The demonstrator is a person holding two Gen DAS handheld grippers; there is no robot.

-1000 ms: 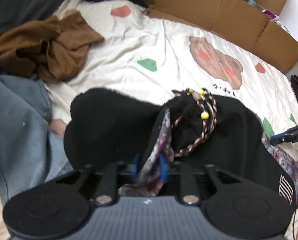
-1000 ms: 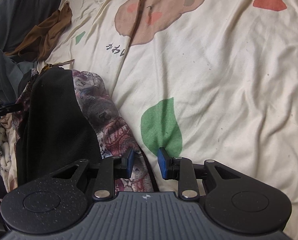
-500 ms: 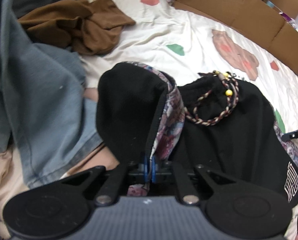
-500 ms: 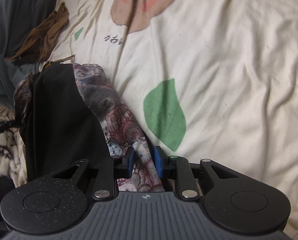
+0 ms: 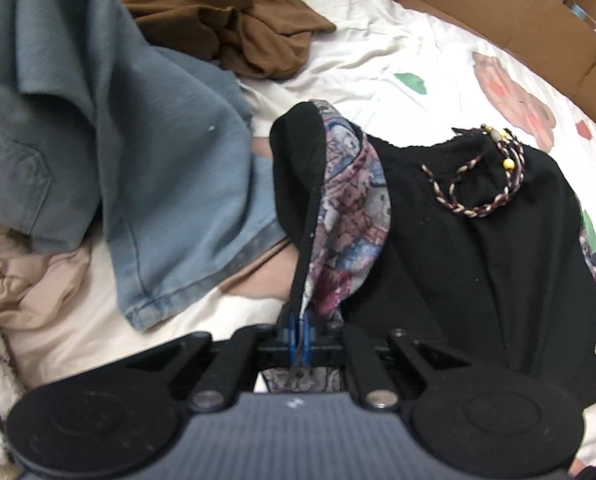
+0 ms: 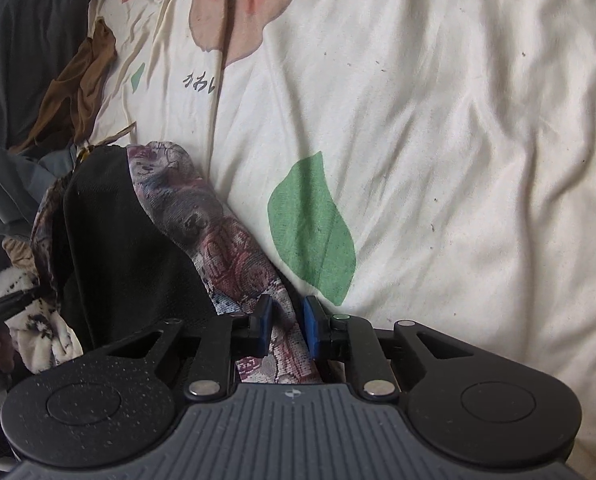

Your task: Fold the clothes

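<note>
Judging by its drape, we take the garment (image 5: pixel 478 260) for soft, limp and light; it lies on the sheet (image 6: pixel 438 140), black lining up, patterned face showing at the hems. Its edges are the places to grip. Our left gripper (image 5: pixel 298 332) is pinched tight on a lifted hem; our right gripper (image 6: pixel 287 328) has just been closing, patterned edge between its pads, a narrow gap left. Only the left view shows the braided cord (image 5: pixel 486 184); only the right shows bare sheet beyond.
</note>
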